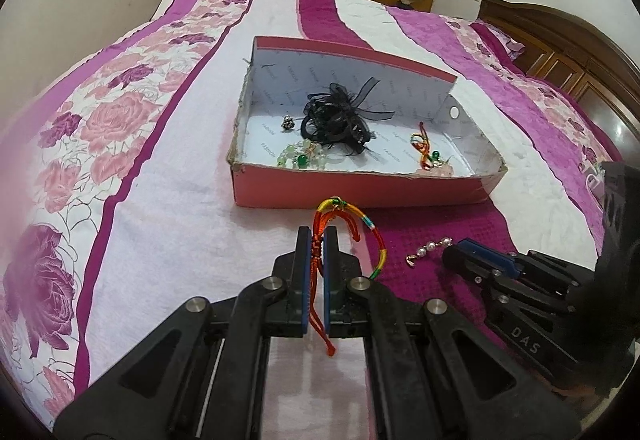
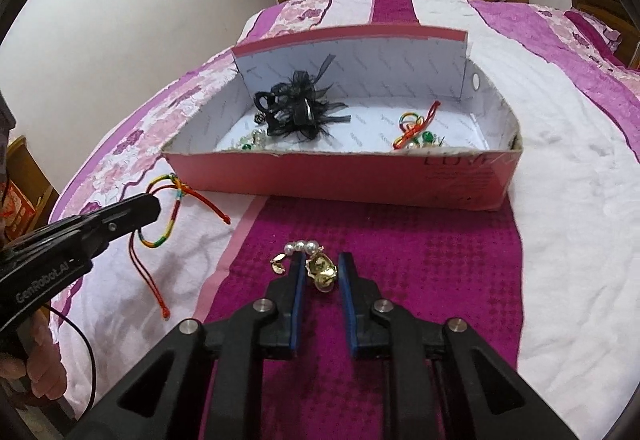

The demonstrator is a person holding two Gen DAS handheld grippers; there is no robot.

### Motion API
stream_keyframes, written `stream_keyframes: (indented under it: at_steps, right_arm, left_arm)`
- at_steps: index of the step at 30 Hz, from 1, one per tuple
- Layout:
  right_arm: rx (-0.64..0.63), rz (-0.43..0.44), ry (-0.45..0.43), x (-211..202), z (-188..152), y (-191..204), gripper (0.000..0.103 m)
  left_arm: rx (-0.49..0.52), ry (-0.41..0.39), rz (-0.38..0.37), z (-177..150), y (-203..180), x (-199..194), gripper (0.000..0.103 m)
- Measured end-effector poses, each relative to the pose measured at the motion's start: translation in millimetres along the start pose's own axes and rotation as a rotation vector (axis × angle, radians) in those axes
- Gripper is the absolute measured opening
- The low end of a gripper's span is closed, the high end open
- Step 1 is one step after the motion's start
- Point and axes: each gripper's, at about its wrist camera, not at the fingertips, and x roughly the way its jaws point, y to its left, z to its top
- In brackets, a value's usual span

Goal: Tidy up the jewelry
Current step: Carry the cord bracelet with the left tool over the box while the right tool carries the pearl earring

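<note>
here, left gripper [image 1: 319, 240] clamping cord bracelet [image 1: 362, 236], near box [image 1: 360, 191] edge

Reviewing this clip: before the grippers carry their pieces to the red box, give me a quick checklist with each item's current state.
1. Left gripper clamped on the multicoloured cord bracelet: ok.
2. Right gripper pads pressing the pearl-and-gold piece: not ok, a gap shows on one side.
3. Pearl-and-gold piece between the right jaws: ok.
4. Red box open on top: ok.
5. Free floor space in the box between the black hair accessory and the corded charm: ok.
6. Bracelet's loose cord tails free of snags: cannot tell.
</note>
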Motion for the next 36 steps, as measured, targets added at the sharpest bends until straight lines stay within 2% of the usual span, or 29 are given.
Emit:
stream_keyframes:
  at_steps: [15, 36]
  right_arm:
    - [-0.046, -0.036, -0.114, -51, 0, -4, 0.018]
    - [-0.05, -0.057, -0.289, -74, 34, -1, 0.018]
  left_arm:
    - [0.017, -0.066, -0.015, 10, -12, -16, 0.0]
    - [0.035, -0.207, 0.017, 36, -21, -19, 0.0]
